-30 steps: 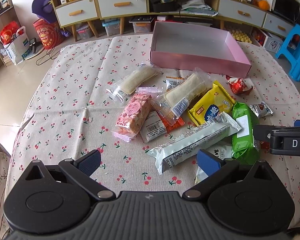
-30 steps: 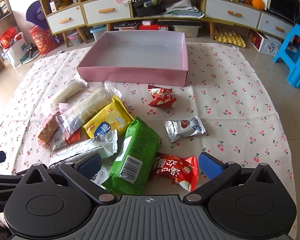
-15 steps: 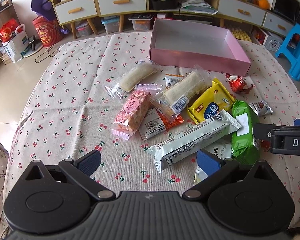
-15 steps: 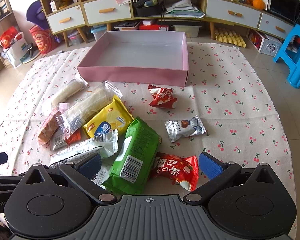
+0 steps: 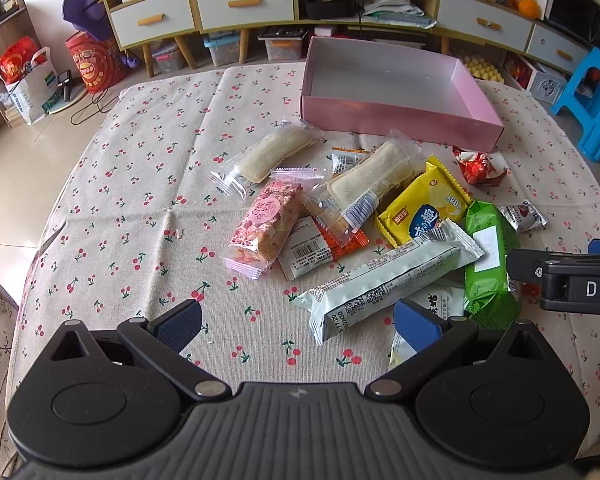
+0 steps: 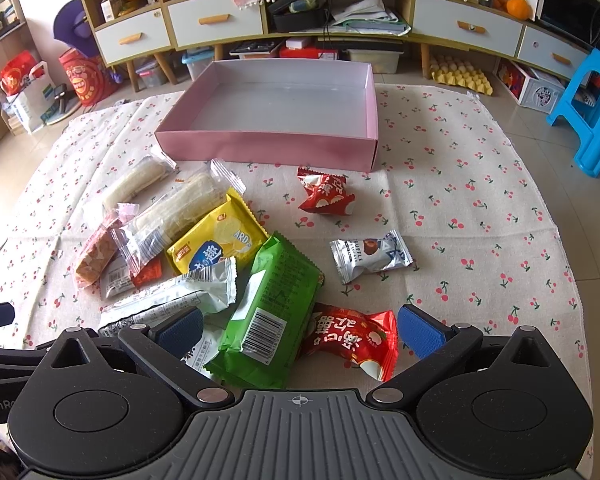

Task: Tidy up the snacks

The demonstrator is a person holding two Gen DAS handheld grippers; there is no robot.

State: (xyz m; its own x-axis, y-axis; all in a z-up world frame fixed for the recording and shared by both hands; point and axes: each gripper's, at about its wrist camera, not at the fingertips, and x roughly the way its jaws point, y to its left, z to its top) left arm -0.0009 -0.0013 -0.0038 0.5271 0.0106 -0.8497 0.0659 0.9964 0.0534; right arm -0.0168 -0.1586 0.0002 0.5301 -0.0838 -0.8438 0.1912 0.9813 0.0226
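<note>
An empty pink box (image 5: pixel 396 122) (image 6: pixel 268 146) stands at the far side of the cherry-print tablecloth. Several wrapped snacks lie in a heap before it: a pink bar (image 5: pixel 266 226), a long pale green bar (image 5: pixel 388 278), a yellow pack (image 5: pixel 420 204) (image 6: pixel 216 244), a green pack (image 6: pixel 272 312) (image 5: pixel 488 264), two red packets (image 6: pixel 326 194) (image 6: pixel 352 342) and a silver truffle packet (image 6: pixel 370 256). My left gripper (image 5: pixel 298 322) hovers open near the front edge, its right finger beside the pale green bar. My right gripper (image 6: pixel 300 330) is open above the green pack and the near red packet.
Round table under a cloth (image 5: pixel 140 184); its edges fall away left and right. Beyond it stand a low cabinet (image 6: pixel 300 20) with drawers, storage bins, bags (image 5: pixel 28 80) on the floor at left and a blue stool (image 6: pixel 588 112) at right. The other gripper's arm (image 5: pixel 568 276) crosses the left view.
The left wrist view has shifted slightly, with the snacks and box drifting a little toward the right and up. The right gripper has stayed still. Both remain open.
</note>
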